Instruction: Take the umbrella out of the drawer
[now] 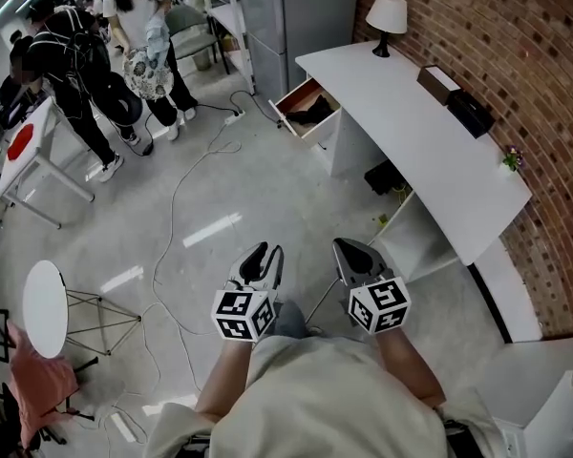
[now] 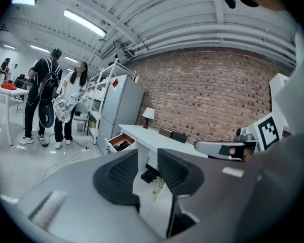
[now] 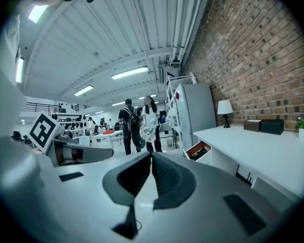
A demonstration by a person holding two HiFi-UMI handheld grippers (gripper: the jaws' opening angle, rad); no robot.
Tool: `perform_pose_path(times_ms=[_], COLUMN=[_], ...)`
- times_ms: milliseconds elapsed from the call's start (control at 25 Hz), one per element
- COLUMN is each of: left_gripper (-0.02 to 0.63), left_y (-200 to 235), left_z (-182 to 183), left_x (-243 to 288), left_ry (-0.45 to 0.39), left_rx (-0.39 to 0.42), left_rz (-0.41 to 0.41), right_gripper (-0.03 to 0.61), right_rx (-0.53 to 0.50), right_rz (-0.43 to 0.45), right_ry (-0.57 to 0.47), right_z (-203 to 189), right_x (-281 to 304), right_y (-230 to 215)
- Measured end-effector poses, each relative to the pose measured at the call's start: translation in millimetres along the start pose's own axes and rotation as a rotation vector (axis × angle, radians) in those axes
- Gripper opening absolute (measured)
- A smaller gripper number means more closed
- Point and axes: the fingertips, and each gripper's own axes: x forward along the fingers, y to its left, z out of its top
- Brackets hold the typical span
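The umbrella (image 1: 312, 113) is, I'd say, the dark bundle lying in the open drawer (image 1: 291, 91) at the far end of the white desk (image 1: 420, 132), well away from you. Drawer's pulled out, so it should be reachable from above w/o more opening. You hold both grippers low in front, pointing roughly fwd, prob. just carried for the walk over. Left gripper (image 1: 261, 265) has its jaws a little apart w/ nothing between. Right gripper (image 1: 355, 260) is closed tight, empty. Btwn you and the drawer: floor crossed by a cable (image 1: 177, 198), so mind your feet. A lamp (image 1: 387, 15) & boxes (image 1: 456, 98) sit on the desk. People (image 1: 86, 65) stand off left, not blocking.
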Motion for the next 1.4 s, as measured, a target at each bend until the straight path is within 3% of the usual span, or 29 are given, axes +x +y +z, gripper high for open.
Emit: perform_pose_path(times_ms=[120,440,800,1120,1400], left_gripper=[0.136,0.263,0.310,0.319,0.319], left_y=[7.5,43.5,112.3,177.5,229.3], left_z=[3.1,16.3,60.0,109.6,129.4], left_x=[6.3,57.0,152.7,227.0,275.1], left_ry=[0.002,0.008,0.036,0.043,0.051], left_rx=[-0.022,-0.026,-0.024,0.004,0.013], left_rz=[0.009,-0.006,-0.068,-0.112,-0.136], right_gripper=[0.092,0.215,0.341,0.371,0.371], right_rx=[0.011,0.015,0.041,0.042,0.032], right_rz=[0.026,0.025,0.013,-0.007,-0.049], right_ry=[0.011,0.027,-0.004,-0.020,-0.029], right_z=[2.6,11.6,50.2,85.0,98.5], right_x=[11.3,69.1,183.7,284.5,352.7], right_y=[-5.5,-37.4,-81.6,-110.2,-136.0])
